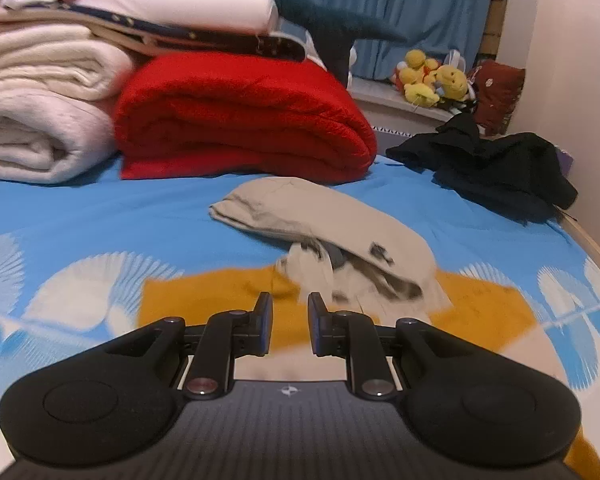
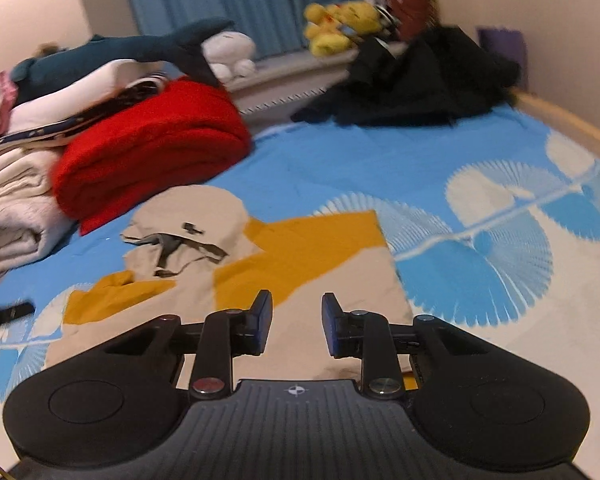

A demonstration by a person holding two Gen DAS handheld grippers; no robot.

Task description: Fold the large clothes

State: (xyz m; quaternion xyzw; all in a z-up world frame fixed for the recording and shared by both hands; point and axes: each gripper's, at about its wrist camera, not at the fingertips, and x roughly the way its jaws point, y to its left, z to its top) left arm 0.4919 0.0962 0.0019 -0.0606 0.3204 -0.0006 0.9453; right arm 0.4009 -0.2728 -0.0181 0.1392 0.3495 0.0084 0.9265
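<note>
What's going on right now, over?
Both grippers, left and right, open, empty. Beige-and-mustard hoodie flat on bed, unfolded. Nothing in the way.

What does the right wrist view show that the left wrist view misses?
Only the right wrist view shows the white plush on the sill and a dark strip at the left edge. Only the left wrist view shows the left tongs, gap empty. Both share the beige-and-mustard hoodie, red blanket, black clothes and yellow plush toys.
</note>
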